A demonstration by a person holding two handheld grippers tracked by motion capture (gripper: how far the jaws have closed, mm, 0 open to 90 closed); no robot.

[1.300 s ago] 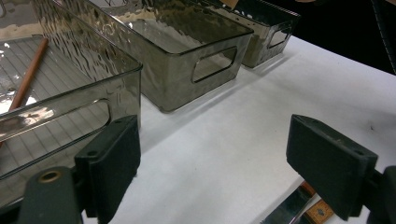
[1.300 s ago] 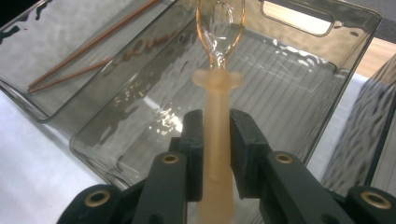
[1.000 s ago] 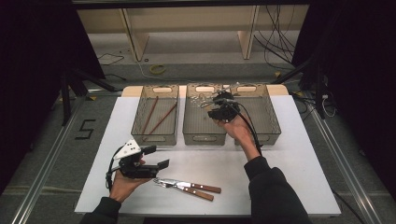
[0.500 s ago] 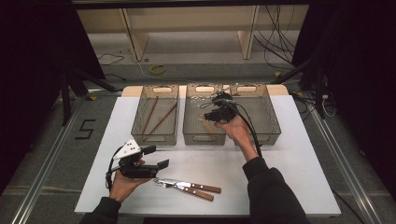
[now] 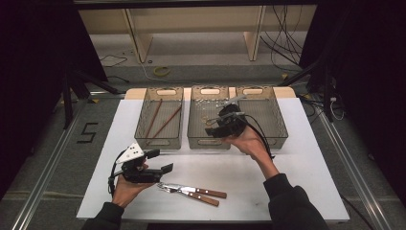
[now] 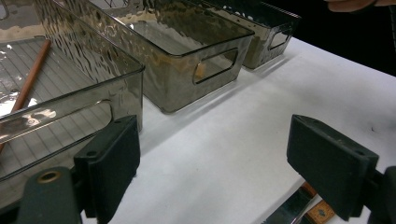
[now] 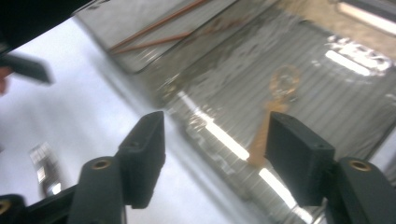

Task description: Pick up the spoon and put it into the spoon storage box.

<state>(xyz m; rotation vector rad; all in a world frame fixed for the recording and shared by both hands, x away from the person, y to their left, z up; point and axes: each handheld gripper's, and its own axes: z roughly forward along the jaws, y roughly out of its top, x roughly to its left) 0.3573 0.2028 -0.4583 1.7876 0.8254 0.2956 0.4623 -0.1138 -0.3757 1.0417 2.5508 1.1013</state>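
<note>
My right gripper (image 5: pixel 213 130) hangs over the front part of the middle smoked bin (image 5: pixel 197 125), tilted down into it. Its jaws (image 7: pixel 219 158) have just been opening and stand open with nothing between them. Below them, on the bin floor, lies a brownish thing with a ring-shaped end (image 7: pixel 275 102). My left gripper (image 5: pixel 162 160) rests open at the front left of the white table (image 5: pixel 297 182), empty (image 6: pixel 219 163). Two wooden-handled knives (image 5: pixel 194 192) lie just right of it; a blade and handle (image 6: pixel 299 212) show by its right jaw.
Three bins stand side by side at the back. The left bin (image 5: pixel 158 142) holds two brown chopsticks (image 5: pixel 160 122), also seen as chopsticks (image 7: pixel 154 28) and as one chopstick (image 6: pixel 28 84). The right bin (image 5: pixel 277 129) stands beside my right hand. Small bits lie at the middle bin's back.
The right gripper has moved from the back right of the middle bin toward its front and left, and its jaws have opened. The left gripper and the knives have stayed put.
</note>
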